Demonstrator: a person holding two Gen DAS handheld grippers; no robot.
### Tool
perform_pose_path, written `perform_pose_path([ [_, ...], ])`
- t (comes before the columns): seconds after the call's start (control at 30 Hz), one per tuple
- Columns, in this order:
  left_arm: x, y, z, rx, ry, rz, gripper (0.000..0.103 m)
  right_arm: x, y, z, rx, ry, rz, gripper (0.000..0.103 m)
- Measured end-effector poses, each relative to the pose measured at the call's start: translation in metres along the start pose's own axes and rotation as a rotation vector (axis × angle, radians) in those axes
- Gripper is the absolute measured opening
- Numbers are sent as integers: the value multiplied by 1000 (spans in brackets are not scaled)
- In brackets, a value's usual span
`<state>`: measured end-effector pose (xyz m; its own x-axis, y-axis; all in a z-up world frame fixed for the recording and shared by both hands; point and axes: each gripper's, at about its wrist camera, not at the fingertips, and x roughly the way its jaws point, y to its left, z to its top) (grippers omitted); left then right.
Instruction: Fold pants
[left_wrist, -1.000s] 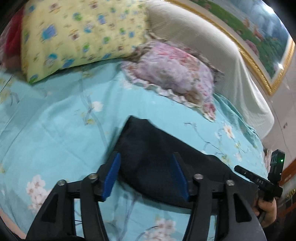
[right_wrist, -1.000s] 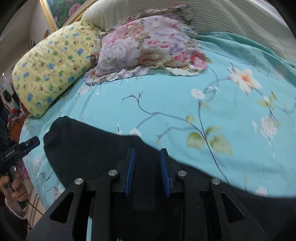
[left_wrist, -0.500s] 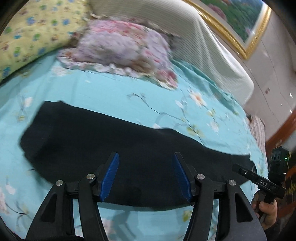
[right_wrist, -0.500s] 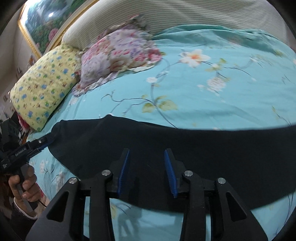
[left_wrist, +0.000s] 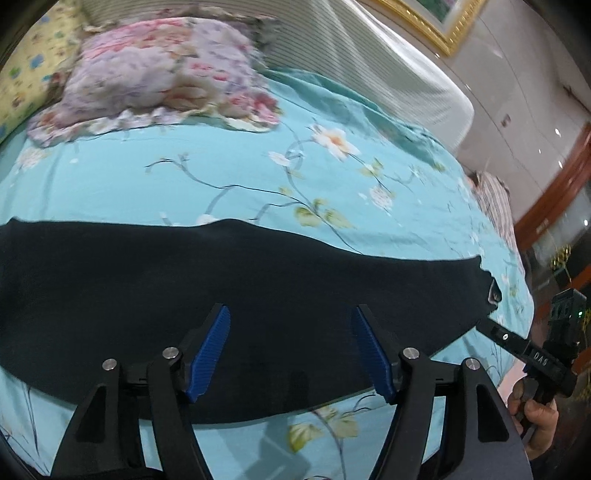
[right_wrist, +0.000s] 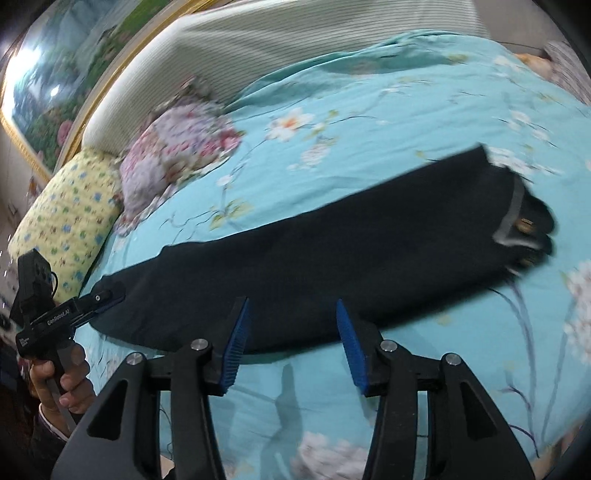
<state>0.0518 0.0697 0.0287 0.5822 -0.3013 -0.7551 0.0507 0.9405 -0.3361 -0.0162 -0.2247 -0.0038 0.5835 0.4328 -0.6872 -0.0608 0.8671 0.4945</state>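
pants (left_wrist: 258, 295) are lying as one long dark strip across the bed (left_wrist: 221, 177), already doubled lengthwise by the look of it. waistband end is sitting off to the right in the right wrist view, cuff end to the left. reads as the gap between folds: both grippers are hovering over the near edge, nothing held.

left gripper (left_wrist: 291, 350): fingers are standing wide apart and have just been opening, nothing between them, cloth lying beyond and under the tips. right gripper (right_wrist: 291, 336): fingers also apart, just been opening, empty, tips sitting over the near hem around mid-length.

next move, my guess: each gripper is going to need to travel out to one end, pinch both layers at the corners, then carry one end over the other. risk is catching only the top layer. pillows (right_wrist: 177, 147) are lying well clear at the headboard.
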Motion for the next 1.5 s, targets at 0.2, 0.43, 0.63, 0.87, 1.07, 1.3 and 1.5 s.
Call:
perform_pose_path([
  [0.2,20,-31,6,65,51,-28,70,-21,-38,0,109,-53,-40,50],
  [0.43,41,-73,17,172,98,-79,74,-32,-76,1,228,-80,-85,53],
  [0.63,65,-110,29,268,153,-131,76,-37,-101,-1,308,-109,-87,53],
  [0.87,101,-150,43,334,238,-202,76,-33,-120,3,389,-139,-53,53],
  [1.07,133,-185,57,403,307,-254,76,-28,-134,7,452,-189,8,53],
  [1.3,178,-232,64,477,412,-317,76,-26,-154,1,501,-233,37,13],
  [1.5,219,-272,65,540,498,-363,74,-33,-155,0,482,-258,50,12],
])
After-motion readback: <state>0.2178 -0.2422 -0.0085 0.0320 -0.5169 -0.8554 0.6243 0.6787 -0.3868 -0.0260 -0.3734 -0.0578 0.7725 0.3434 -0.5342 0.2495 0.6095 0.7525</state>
